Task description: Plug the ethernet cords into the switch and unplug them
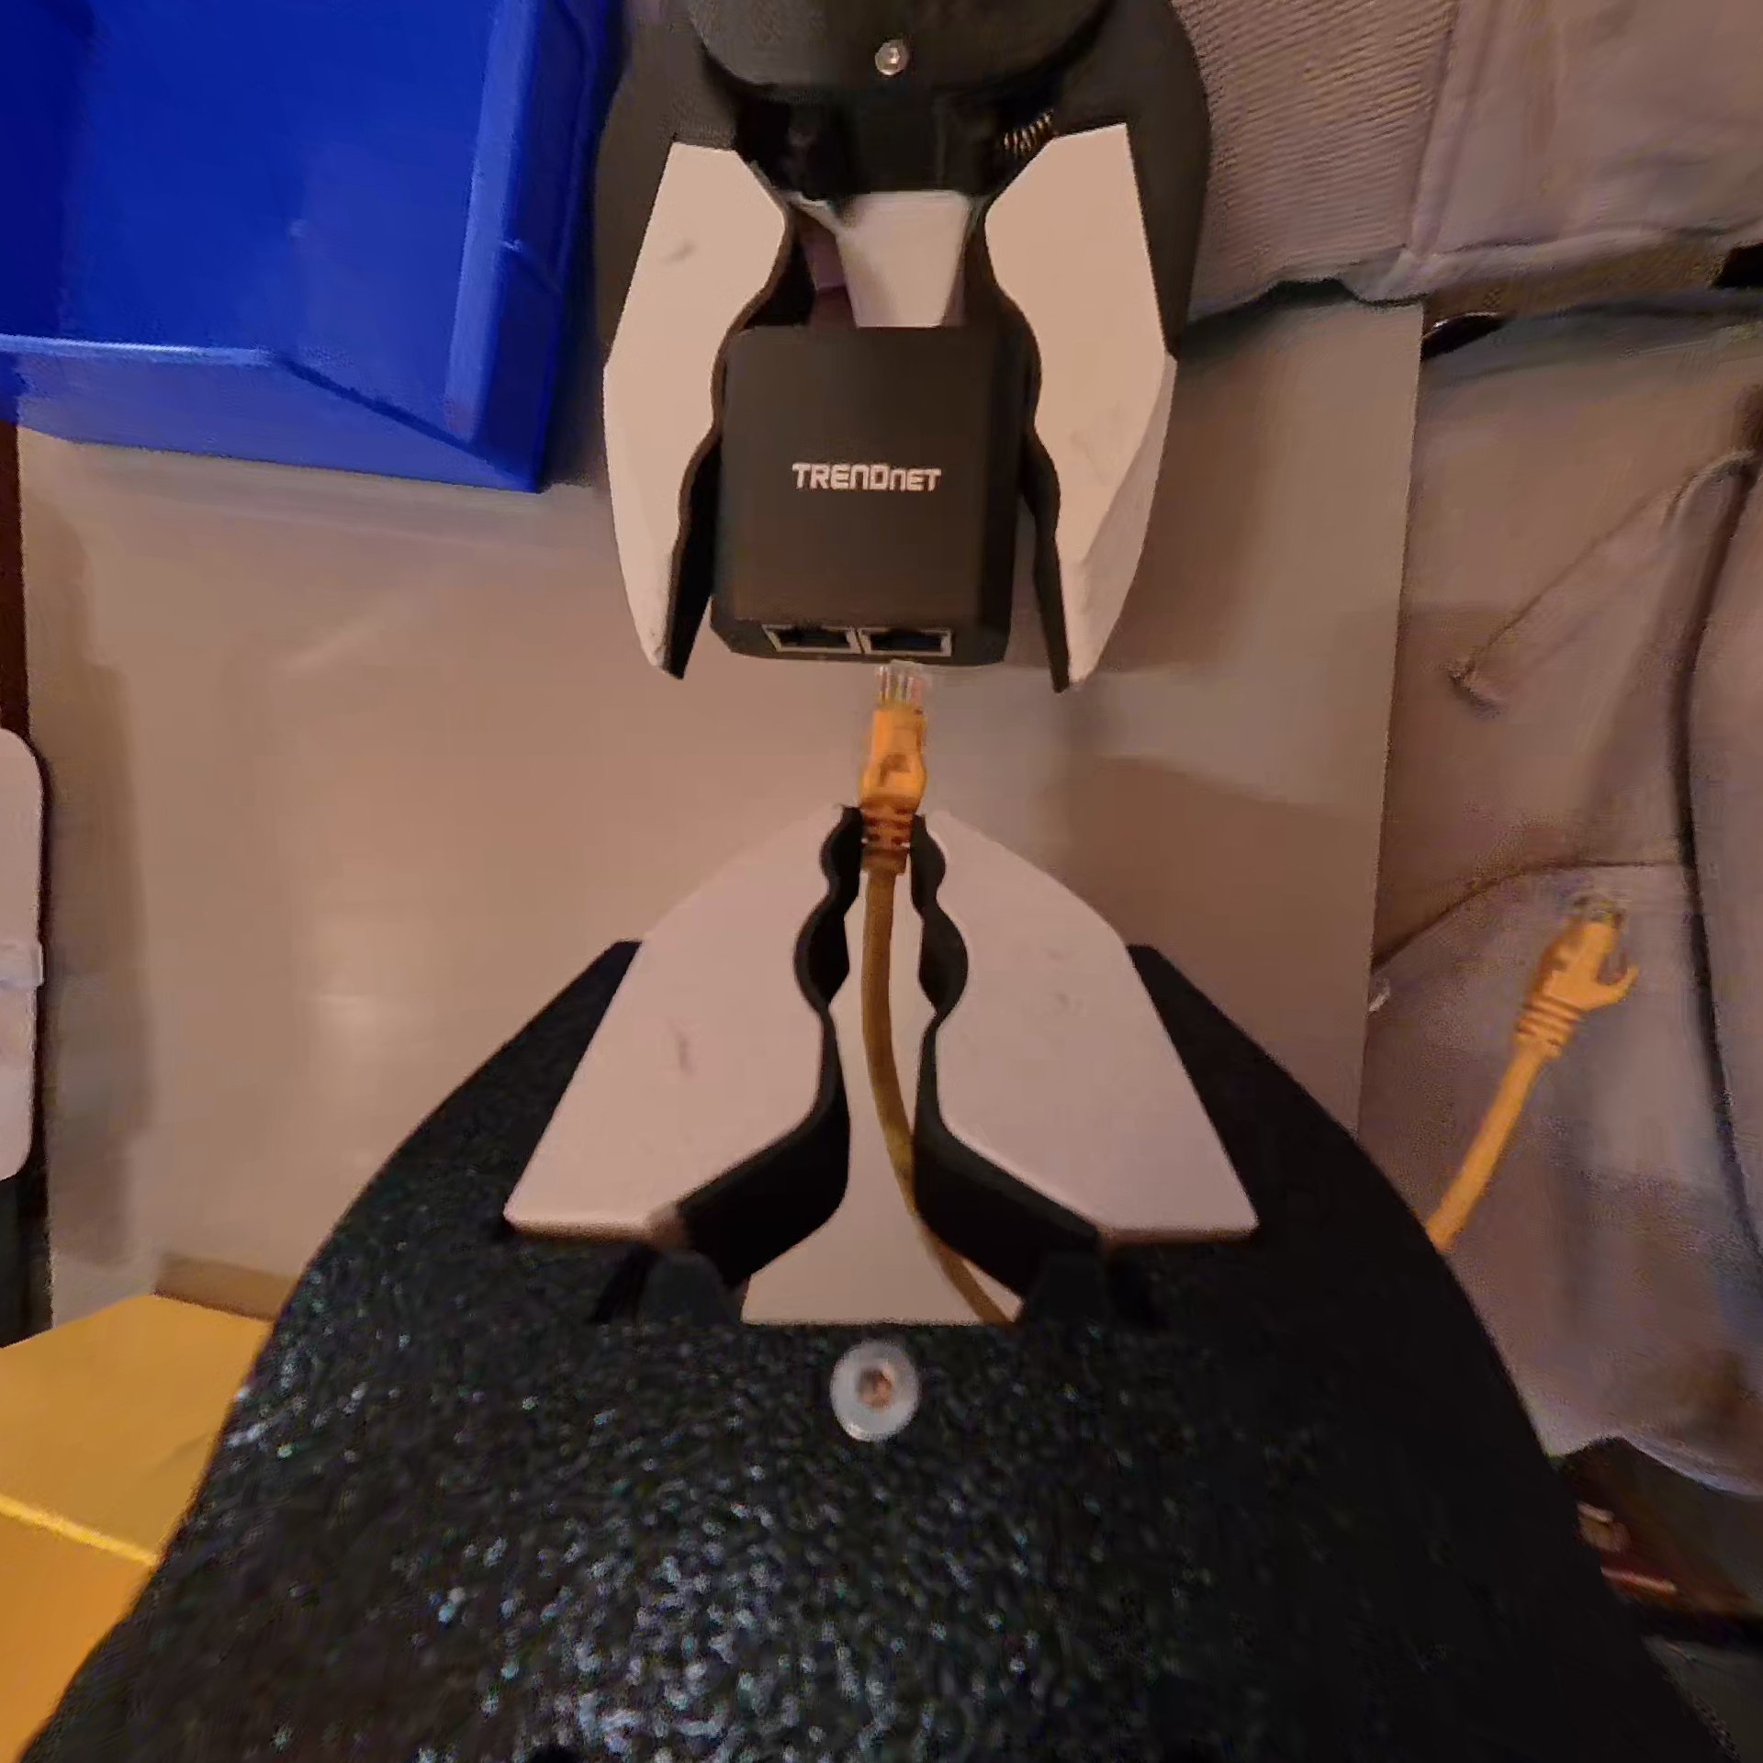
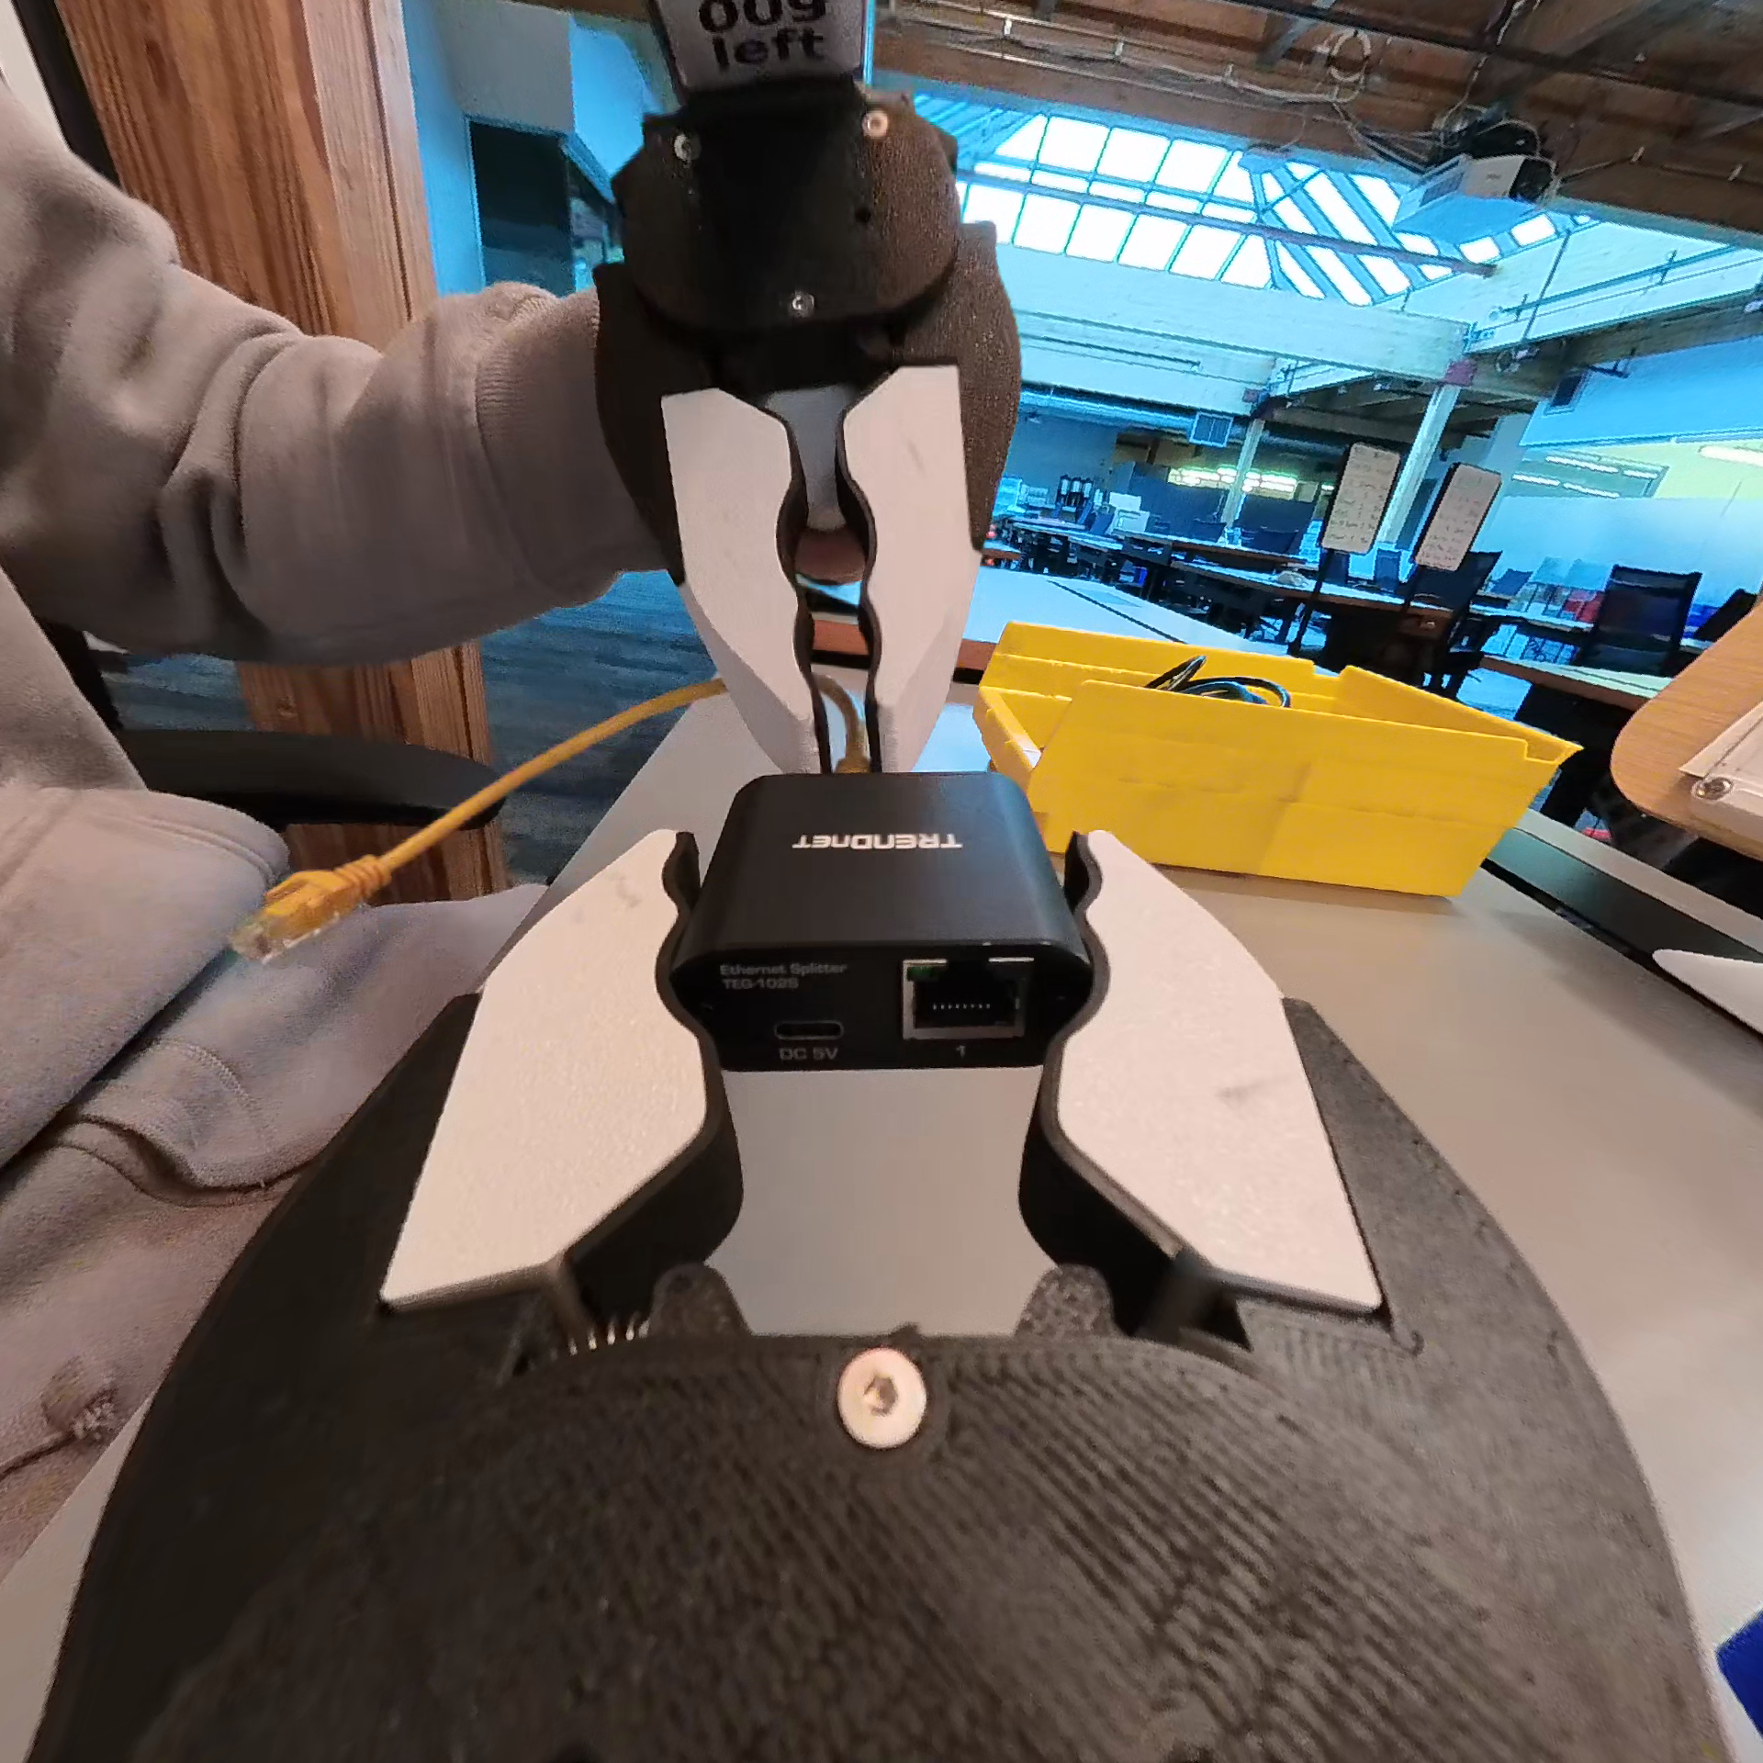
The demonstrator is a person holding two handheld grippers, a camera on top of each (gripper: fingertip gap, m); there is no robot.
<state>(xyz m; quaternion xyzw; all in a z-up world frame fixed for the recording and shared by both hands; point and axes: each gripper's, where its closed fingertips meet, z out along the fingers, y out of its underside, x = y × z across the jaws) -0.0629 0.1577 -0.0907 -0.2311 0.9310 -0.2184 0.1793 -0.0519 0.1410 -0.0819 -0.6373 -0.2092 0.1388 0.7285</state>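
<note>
My left gripper (image 1: pixel 885 822) is shut on a yellow ethernet cord (image 1: pixel 891 782) just behind its plug. The clear plug tip sits just short of the right-hand port of the black switch (image 1: pixel 863 496), apart from it. My right gripper (image 2: pixel 880 859) is shut on the switch (image 2: pixel 878 916), holding it by its sides above the grey table (image 2: pixel 1488 1078). In the left wrist view the right gripper (image 1: pixel 868 668) faces me. In the right wrist view the left gripper (image 2: pixel 849 758) stands behind the switch. The cord's other plug (image 2: pixel 286 911) hangs loose over a grey sleeve; it also shows in the left wrist view (image 1: pixel 1574 983).
A yellow bin (image 2: pixel 1269 763) with a black cable stands on the table behind the switch. A blue bin (image 1: pixel 277 238) is at upper left in the left wrist view. A person's grey sleeve (image 2: pixel 238 458) and a wooden post (image 2: pixel 267 238) are at left. The tips of both grippers are at nearly the same place.
</note>
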